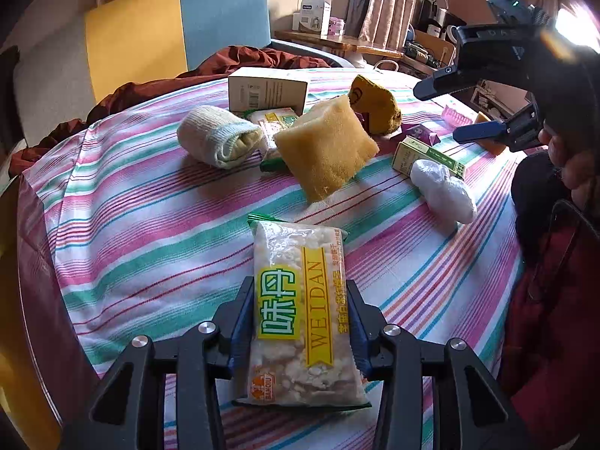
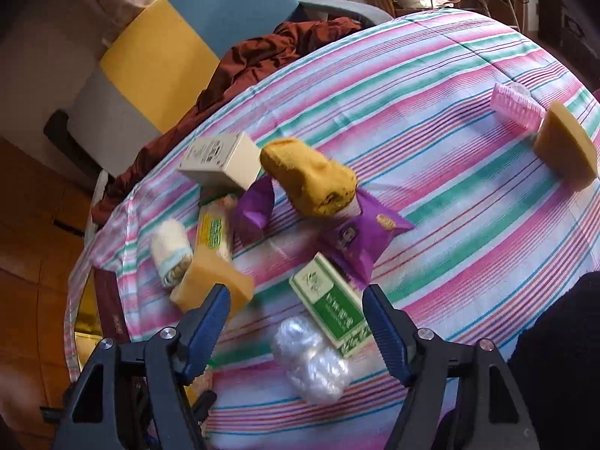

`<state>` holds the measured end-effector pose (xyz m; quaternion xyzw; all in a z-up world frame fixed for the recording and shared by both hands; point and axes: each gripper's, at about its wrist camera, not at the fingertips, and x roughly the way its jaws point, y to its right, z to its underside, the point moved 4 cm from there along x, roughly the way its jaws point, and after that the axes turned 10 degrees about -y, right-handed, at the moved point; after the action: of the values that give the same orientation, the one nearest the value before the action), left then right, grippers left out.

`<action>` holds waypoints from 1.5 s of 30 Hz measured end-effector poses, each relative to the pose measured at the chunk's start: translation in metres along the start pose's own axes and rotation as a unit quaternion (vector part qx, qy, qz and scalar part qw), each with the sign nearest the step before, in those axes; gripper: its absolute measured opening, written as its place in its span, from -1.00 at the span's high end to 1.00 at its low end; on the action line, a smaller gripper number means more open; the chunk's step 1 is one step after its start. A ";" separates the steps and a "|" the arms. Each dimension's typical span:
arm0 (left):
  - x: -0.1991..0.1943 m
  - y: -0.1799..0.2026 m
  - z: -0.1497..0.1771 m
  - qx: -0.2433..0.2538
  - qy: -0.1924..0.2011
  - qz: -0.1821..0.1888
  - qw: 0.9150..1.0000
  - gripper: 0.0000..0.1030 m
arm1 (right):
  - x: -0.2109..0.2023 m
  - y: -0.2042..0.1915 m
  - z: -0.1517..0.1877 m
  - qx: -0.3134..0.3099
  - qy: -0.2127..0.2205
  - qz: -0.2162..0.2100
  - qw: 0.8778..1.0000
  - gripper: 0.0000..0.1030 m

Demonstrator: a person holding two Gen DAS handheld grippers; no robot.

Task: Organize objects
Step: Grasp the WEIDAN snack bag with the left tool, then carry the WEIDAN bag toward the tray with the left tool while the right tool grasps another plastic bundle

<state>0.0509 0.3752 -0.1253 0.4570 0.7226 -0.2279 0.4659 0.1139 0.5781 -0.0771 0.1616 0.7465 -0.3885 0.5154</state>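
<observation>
My left gripper (image 1: pixel 300 292) is shut on a snack packet marked WEIDAN (image 1: pixel 296 311) and holds it just above the striped tablecloth (image 1: pixel 142 225). My right gripper (image 2: pixel 296 300) is open and empty, above a green and white box (image 2: pixel 330 303) and a clear plastic wad (image 2: pixel 311 360); it also shows in the left wrist view (image 1: pixel 450 112). Further back lie a yellow sponge (image 1: pixel 326 146), a rolled white sock (image 1: pixel 217 135), a white carton (image 1: pixel 266 88), a mustard sock (image 1: pixel 375 103), a second snack packet (image 1: pixel 273 122) and a purple packet (image 2: pixel 356 236).
A pink comb (image 2: pixel 515 107) and an orange sponge wedge (image 2: pixel 566 146) lie at the table's far right. A yellow and blue chair (image 1: pixel 176 33) with a red-brown cloth (image 1: pixel 240 62) stands behind the table. A wooden desk (image 1: pixel 337 41) with boxes is at the back.
</observation>
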 end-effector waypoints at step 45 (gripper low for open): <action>-0.028 -0.012 0.012 -0.036 0.027 0.042 0.998 0.14 | 0.076 -0.044 0.030 -0.140 -0.086 0.158 0.974 0.29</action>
<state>0.0505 0.3479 -0.1068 0.4759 0.7226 -0.1697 0.4718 0.0730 0.5154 -0.1315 0.1697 0.7115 -0.2064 0.6499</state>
